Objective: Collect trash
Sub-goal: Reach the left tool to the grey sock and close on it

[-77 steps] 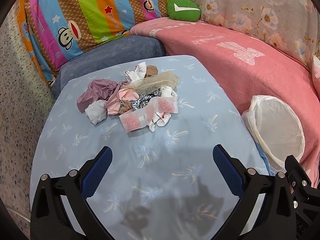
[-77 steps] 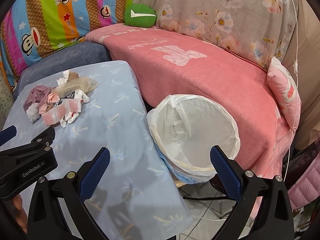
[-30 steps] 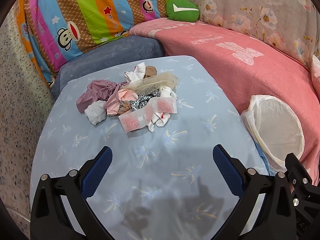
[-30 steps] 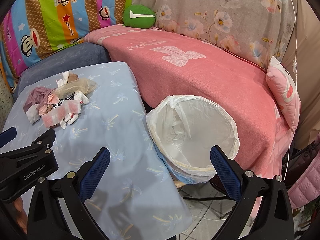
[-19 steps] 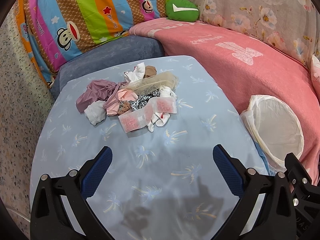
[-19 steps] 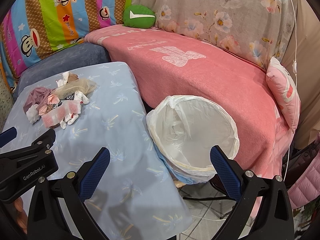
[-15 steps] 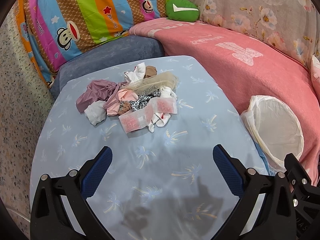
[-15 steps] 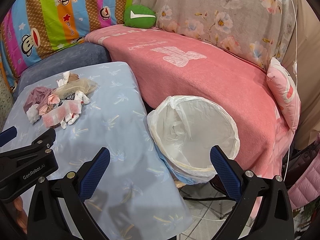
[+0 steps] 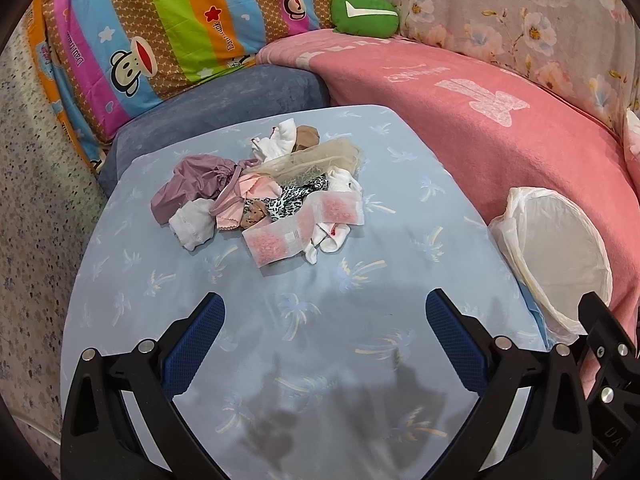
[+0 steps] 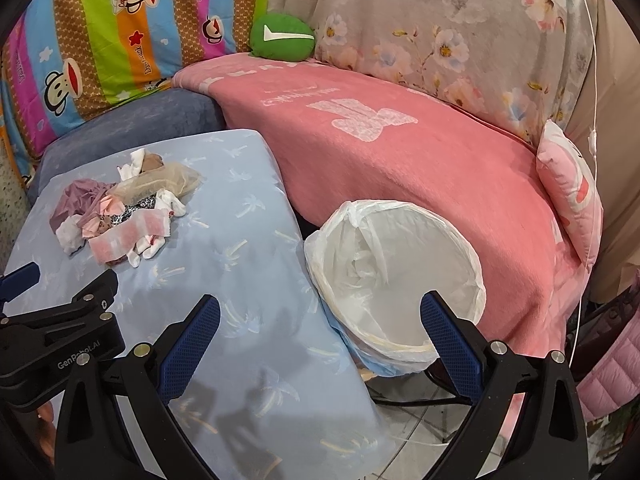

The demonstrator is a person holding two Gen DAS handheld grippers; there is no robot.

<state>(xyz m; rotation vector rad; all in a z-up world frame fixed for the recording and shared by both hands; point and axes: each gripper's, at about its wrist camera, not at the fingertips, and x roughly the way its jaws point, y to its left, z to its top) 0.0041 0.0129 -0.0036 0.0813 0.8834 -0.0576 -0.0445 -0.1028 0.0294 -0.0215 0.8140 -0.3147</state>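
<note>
One trash pile (image 9: 264,196) sits mid-table on the blue palm-print cloth (image 9: 360,264), far half, well ahead of both tools: crumpled mauve bag, 2 pink-bead sachets, leopard-print scrap, whitish wads, sheer beige bag. One white-lined bin (image 10: 396,280) just beside the table's right edge, against the pink blanket (image 10: 400,152). Left gripper (image 9: 324,320) spread wide, holding nothing, over bare cloth. Right gripper (image 10: 320,320) equally wide and empty, straddling table edge and bin rim. Readable: "GenRobot.AI" on left tool body, "Captain" on striped monkey sheet (image 9: 160,20)
</note>
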